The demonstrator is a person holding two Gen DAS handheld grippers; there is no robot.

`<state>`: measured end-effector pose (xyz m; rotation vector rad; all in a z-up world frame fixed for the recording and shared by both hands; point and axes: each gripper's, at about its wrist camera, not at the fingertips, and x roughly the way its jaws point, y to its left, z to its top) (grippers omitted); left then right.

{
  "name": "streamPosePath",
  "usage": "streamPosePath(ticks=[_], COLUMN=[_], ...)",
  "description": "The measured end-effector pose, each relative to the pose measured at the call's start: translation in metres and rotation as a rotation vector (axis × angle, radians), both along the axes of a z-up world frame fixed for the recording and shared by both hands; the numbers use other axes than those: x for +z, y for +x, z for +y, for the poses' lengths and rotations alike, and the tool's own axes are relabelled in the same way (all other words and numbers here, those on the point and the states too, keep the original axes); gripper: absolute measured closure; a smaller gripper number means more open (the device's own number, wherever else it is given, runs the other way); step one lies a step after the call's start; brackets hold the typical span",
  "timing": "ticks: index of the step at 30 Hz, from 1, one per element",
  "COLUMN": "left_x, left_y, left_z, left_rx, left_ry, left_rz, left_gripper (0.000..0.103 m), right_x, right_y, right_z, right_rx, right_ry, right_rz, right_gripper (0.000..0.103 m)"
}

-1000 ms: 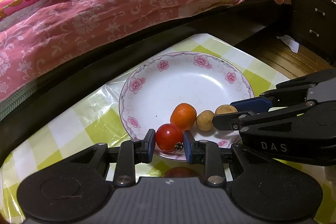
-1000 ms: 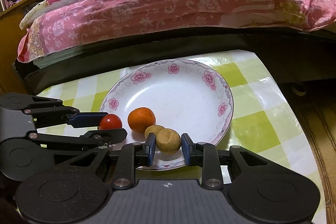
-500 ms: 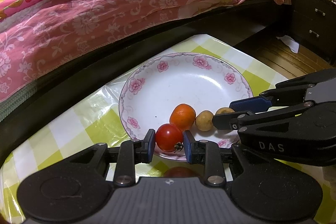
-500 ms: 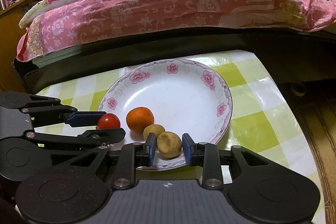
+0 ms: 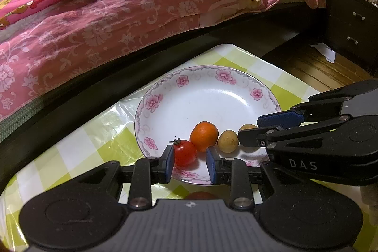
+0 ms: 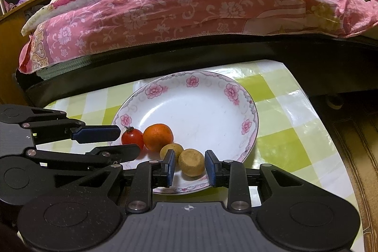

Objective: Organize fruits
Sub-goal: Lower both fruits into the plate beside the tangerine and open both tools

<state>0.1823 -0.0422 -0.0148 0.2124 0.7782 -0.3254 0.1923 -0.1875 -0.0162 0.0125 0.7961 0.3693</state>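
Resting on the white floral-rimmed plate (image 6: 245, 108): red cherry tomato (image 5: 185, 152), orange tangerine (image 5: 204, 135), two tan round fruits (image 6: 191, 162). Left gripper (image 5: 190, 165) and right gripper (image 6: 190, 168) both gape, pads clear — placing looks nearly finished.

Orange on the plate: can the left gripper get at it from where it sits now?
Probably not directly. The tomato sits between the open left gripper jaws, right in front of the orange, touching it. It would need to go over or around.

Warm, dimmish indoor light; glare on the plate (image 5: 238, 96) and glossy tablecloth (image 6: 290, 96); fisheye bending, dark vignetted corners
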Motion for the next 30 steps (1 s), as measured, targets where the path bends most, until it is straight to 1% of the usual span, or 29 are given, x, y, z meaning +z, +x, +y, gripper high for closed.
streamPosePath(ticks=[14, 30], left_x=[0.011, 0.015], left_y=[-0.004, -0.008], left_z=[0.003, 0.004], left_rx=[0.014, 0.014], left_ry=[-0.016, -0.022], left_rz=[-0.023, -0.03], left_gripper=[0.065, 0.065], right_x=[0.012, 0.017], right_y=[-0.005, -0.01], right_z=[-0.001, -0.001], right_rx=[-0.006, -0.012], right_ry=[0.015, 0.026], right_rz=[-0.023, -0.027], right_gripper=[0.076, 0.076])
